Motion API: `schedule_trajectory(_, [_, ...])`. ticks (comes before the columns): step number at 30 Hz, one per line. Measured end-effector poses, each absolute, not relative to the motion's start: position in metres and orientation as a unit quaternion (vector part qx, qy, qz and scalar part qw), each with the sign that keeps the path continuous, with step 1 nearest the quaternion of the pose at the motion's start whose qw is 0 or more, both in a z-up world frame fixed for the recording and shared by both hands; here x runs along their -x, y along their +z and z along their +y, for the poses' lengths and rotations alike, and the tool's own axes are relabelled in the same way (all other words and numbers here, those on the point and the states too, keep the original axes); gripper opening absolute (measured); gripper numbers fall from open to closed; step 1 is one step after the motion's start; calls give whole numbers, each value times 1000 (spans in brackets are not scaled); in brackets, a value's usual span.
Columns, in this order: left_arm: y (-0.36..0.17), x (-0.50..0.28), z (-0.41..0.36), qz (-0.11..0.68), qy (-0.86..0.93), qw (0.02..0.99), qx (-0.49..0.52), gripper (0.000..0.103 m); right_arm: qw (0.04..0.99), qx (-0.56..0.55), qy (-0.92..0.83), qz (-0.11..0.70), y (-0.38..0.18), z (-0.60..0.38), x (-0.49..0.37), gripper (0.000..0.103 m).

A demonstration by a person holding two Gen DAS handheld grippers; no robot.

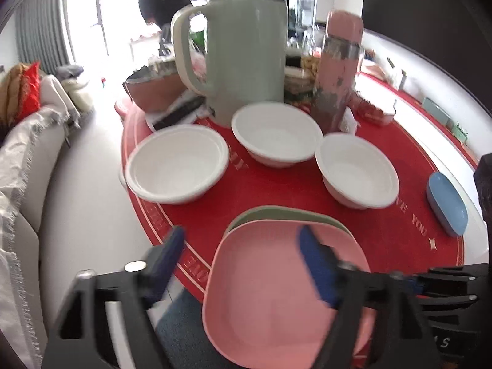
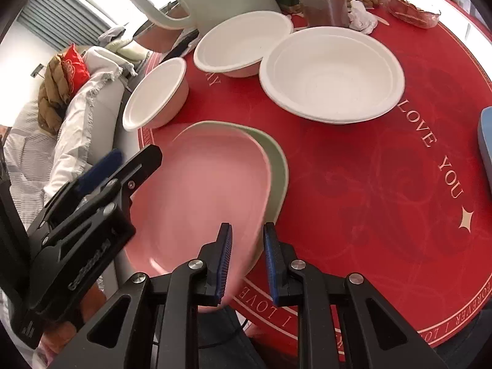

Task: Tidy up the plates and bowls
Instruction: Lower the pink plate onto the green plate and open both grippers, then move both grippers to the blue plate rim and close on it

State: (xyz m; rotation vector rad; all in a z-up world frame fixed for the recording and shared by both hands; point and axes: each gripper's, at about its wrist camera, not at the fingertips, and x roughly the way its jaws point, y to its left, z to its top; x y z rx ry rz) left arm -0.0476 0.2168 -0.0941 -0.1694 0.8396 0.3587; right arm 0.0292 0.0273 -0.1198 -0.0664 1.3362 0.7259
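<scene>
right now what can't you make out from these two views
- Green square plate: mostly covered by the pink square plate in both wrist views; only its far rim shows.
- Pink plate's near edge: hidden behind the right claw in the right view, so any grip is unclear.
- Blue oblong dish: cut off by the right view's edge.
- Contents of the pale green plastic jug: hidden by its wall.
</scene>
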Motion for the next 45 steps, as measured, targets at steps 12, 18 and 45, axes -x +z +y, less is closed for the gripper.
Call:
schedule_trajectory(12, [-98, 47, 196, 442, 153, 879, 90, 83, 753, 13, 289, 591, -117, -28, -43, 84])
schedule_trajectory(18, [-102, 41, 162, 464, 107, 874, 92, 83, 759, 2, 263, 596, -121, -69, -48, 84])
schedule_trajectory(45, [-124, -101, -36, 525, 38, 845, 92, 83, 838, 44, 146, 523, -120, -257, -184, 84])
